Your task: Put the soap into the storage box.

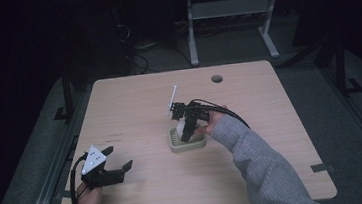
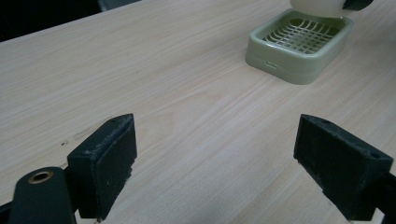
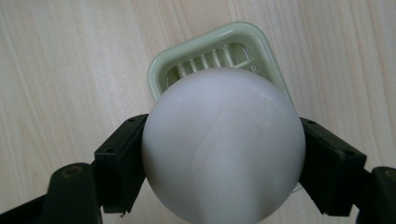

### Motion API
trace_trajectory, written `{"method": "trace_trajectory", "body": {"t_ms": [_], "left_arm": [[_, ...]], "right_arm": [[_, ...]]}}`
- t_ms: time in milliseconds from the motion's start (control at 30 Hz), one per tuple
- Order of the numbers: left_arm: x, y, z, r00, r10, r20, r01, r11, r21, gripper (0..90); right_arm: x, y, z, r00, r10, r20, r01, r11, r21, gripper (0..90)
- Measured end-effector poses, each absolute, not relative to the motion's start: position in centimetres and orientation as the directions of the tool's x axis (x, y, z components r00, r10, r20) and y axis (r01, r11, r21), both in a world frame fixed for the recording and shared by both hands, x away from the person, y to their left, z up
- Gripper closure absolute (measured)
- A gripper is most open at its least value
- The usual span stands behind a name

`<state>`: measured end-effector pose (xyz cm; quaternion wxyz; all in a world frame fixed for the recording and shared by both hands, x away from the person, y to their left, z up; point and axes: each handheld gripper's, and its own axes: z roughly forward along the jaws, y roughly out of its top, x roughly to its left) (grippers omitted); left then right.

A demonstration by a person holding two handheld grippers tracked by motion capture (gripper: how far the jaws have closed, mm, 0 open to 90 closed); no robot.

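Gripping the white soap from both sides, your right gripper has its jaws pressed against the bar's rounded flanks, one on each side. The soap sits between those jaws and directly over the pale green soap dish, whose slatted floor peeks out beyond the bar's far edge (whether the soap already rests on the slats cannot be told). In the high view your right gripper points down into the dish near the middle of the counter.

Your left gripper has its jaws spread wide with nothing but bare wood between them. Ahead of those jaws and off toward the right one stands the dish, well apart from them, with the soap's underside just above its far rim. In the high view the left gripper sits near the counter's front left corner.
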<state>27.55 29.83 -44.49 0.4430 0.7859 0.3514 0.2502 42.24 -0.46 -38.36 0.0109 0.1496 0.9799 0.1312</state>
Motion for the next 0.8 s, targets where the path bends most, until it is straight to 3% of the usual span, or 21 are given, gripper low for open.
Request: {"method": "trace_trajectory", "body": {"t_ms": [800], "left_arm": [[27.5,29.9,-44.5,0.624,0.778,0.074,0.331,-0.35,0.876,12.8]], "right_arm": [[43.2,0.3,-40.8,-0.951,0.309,0.001,0.302,0.929,0.215,23.6]]}}
